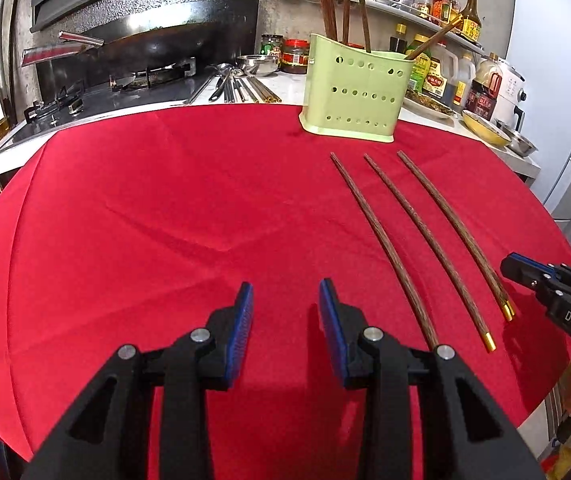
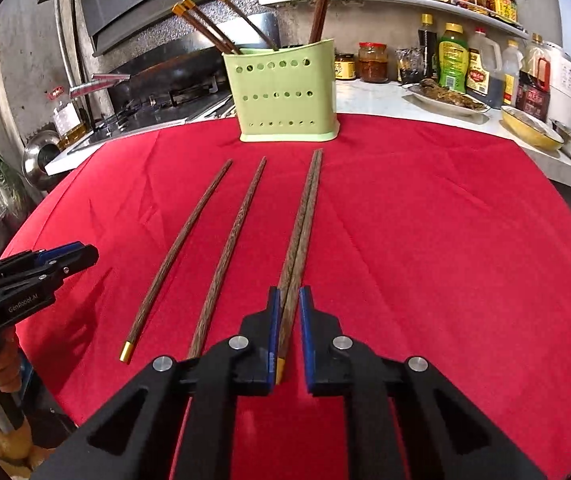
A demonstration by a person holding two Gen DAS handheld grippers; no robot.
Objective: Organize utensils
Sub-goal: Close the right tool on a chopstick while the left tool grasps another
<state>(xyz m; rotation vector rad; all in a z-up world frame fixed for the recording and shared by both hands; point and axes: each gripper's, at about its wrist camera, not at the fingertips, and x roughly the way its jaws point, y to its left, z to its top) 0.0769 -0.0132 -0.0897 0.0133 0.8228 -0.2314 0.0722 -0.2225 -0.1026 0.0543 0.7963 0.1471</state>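
Left tongs (image 1: 285,300) part-open, gripping nothing, over bare red cloth (image 1: 165,208); wide free room ahead and left, cloth edge far off. Right tongs (image 2: 286,306) nearly closed around gold-tipped end of chopstick pair (image 2: 305,208); contact unclear. Two single dark wood chopsticks (image 2: 181,240) lie left of right tongs. Green holder (image 2: 285,92) ahead, upright, chopsticks inside.

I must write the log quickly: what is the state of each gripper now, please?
Left gripper: jaws open, holding nothing.
Right gripper: jaws closed around the pair of chopsticks lying on the red cloth.
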